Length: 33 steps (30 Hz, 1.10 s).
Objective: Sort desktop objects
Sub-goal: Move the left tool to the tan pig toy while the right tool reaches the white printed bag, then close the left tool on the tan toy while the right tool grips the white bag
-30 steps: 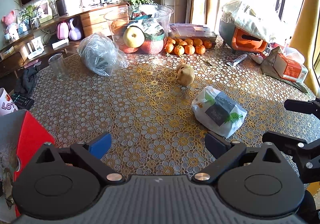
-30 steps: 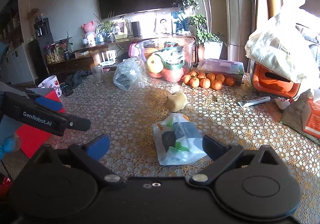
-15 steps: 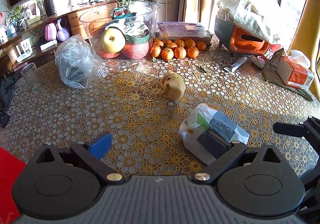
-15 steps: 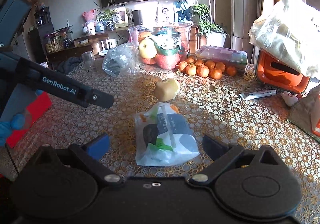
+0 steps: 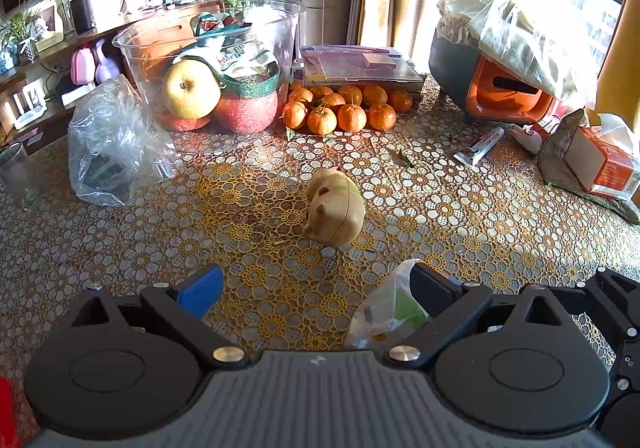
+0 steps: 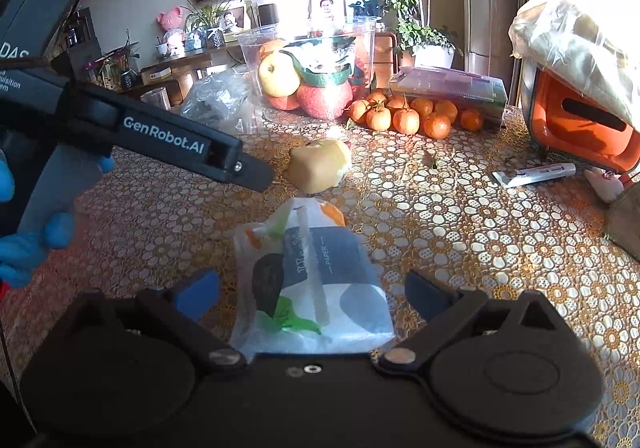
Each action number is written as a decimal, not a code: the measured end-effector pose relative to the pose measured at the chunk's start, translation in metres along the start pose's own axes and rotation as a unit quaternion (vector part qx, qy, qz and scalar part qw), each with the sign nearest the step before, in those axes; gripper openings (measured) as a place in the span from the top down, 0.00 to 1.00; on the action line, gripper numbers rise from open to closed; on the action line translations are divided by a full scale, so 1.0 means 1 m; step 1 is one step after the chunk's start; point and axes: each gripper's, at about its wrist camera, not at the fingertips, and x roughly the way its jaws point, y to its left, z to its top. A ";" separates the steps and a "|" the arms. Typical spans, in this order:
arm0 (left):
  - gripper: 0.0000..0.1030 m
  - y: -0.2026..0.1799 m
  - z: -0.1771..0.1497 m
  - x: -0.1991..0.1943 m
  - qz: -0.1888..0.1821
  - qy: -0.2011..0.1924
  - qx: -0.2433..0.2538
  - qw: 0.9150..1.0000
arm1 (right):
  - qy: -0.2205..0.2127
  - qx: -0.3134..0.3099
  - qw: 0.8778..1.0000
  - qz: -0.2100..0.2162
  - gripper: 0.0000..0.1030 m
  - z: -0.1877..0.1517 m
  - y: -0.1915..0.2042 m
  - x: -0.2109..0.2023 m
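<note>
A white tissue pack (image 6: 316, 272) with grey and green print lies on the lace tablecloth; its end shows in the left wrist view (image 5: 390, 312). My right gripper (image 6: 312, 288) is open with the pack between its fingers. My left gripper (image 5: 316, 282) is open and empty, just left of the pack; its arm (image 6: 160, 136) shows in the right wrist view. A beige pig-shaped toy (image 5: 334, 208) stands just beyond it and also shows in the right wrist view (image 6: 320, 166).
A clear tub of fruit (image 5: 212, 64), a crumpled plastic bag (image 5: 112, 144), a glass (image 5: 16, 176), several tangerines (image 5: 344, 108), a flat box (image 5: 360, 62), an orange appliance under plastic (image 5: 508, 88), a tube (image 5: 478, 146) and a tissue box (image 5: 604, 164) ring the table.
Both grippers have moved forward over the table. The right gripper now straddles the tissue pack. The left gripper has come alongside it, nearer the pig toy. The red box has left view.
</note>
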 end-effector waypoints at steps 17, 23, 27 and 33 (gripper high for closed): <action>0.03 -0.006 0.015 0.056 -0.007 -0.022 0.009 1.000 | 0.009 -0.031 0.999 0.017 0.00 -0.006 0.007 0.028; 0.04 -0.003 0.022 0.074 -0.006 -0.025 0.001 1.000 | 0.013 -0.051 0.999 0.003 0.00 -0.011 0.013 0.034; 0.04 -0.002 0.025 0.082 -0.013 -0.028 -0.002 1.000 | 0.020 -0.044 0.999 0.003 0.01 -0.014 0.012 0.039; 0.20 -0.007 0.026 0.089 -0.019 -0.029 0.005 0.999 | 0.013 -0.060 0.998 -0.005 0.01 -0.018 0.018 0.037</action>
